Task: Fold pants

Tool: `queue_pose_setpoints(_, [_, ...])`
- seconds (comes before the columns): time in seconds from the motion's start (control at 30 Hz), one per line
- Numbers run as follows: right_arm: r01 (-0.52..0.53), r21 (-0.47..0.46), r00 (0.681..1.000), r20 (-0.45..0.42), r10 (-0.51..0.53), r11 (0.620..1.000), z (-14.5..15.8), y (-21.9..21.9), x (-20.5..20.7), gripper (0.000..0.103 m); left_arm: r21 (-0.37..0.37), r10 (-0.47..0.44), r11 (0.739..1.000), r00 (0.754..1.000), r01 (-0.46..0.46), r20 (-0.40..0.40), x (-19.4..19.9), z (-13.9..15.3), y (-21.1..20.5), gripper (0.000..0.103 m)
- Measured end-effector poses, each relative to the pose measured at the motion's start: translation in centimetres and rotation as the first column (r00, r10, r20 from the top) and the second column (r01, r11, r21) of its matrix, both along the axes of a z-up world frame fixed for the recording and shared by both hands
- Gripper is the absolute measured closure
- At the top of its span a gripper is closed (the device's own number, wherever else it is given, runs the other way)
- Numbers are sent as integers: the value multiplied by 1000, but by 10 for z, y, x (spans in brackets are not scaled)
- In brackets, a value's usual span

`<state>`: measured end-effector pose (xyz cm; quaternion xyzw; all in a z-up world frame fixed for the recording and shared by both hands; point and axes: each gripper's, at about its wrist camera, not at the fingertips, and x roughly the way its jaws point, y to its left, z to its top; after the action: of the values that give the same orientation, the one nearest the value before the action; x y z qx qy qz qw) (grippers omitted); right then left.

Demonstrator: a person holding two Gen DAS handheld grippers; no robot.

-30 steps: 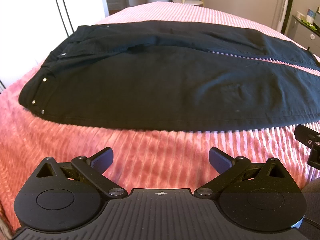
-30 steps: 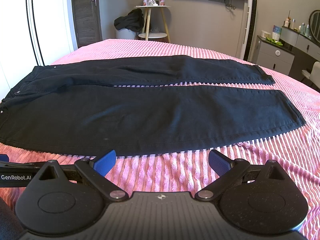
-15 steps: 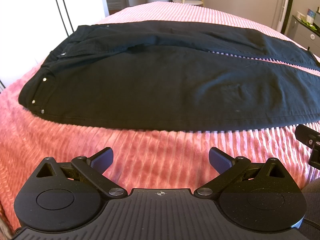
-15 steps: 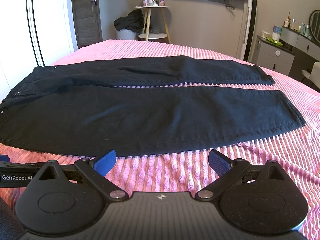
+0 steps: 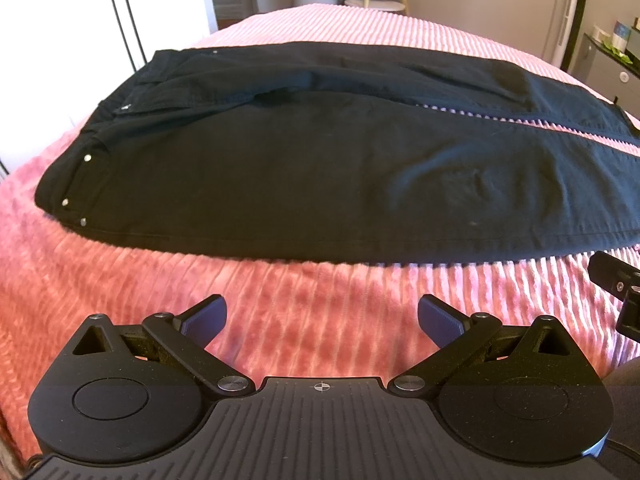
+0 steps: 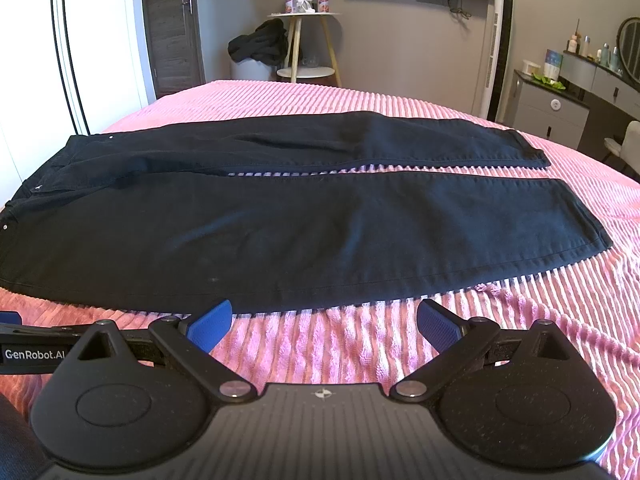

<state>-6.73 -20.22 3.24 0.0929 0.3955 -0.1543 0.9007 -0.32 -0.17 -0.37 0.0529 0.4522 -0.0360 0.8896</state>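
Black pants (image 5: 304,168) (image 6: 280,224) lie flat across a pink ribbed bedspread, waistband to the left, both legs stretched to the right with a narrow strip of pink between them. My left gripper (image 5: 320,320) hovers open over bare bedspread just short of the near hem edge, toward the waist end. My right gripper (image 6: 324,322) is open too, close to the near edge of the front leg, with nothing between its fingers. A part of the right gripper (image 5: 616,284) shows at the right edge of the left wrist view.
The pink bedspread (image 6: 580,312) spreads around the pants. Beyond the bed stand a small round side table (image 6: 306,40), a dark heap of clothes (image 6: 260,46) on a white bin, and a dresser (image 6: 560,108) at the right. A white wardrobe (image 5: 60,40) stands left.
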Motion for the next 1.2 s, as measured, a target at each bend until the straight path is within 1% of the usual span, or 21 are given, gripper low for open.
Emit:
queue_pose_setpoints(0.83, [2, 3, 1000, -2, -2, 1000, 0, 0, -1, 4, -15, 10, 1000, 1000, -10, -18, 5, 0, 3, 0])
queue_pose_setpoints(1.2, [6, 23, 1000, -6, -6, 1000, 0, -2, 1, 4, -28, 9, 1000, 1000, -9, -2, 2, 2, 4, 0])
